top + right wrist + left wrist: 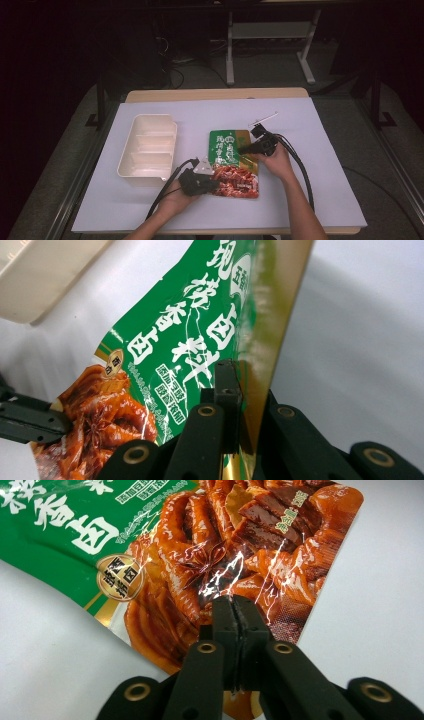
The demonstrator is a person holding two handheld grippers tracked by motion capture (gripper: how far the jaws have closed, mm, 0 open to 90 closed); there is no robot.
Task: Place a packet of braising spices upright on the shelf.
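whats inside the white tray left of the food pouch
The white tray shows three bare compartments with nothing visible in them. Its near wall hides a strip of the closest compartment's floor.

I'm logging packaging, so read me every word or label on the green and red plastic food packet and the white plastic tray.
"香卤": large white characters on the green part of the green and red plastic food packet.
"现捞香卤料": the full title as it seems to read in the right gripper view; less certain.
Gold round seal, small white lines, print on the red part: too blurred.
White plastic divided tray: no text.
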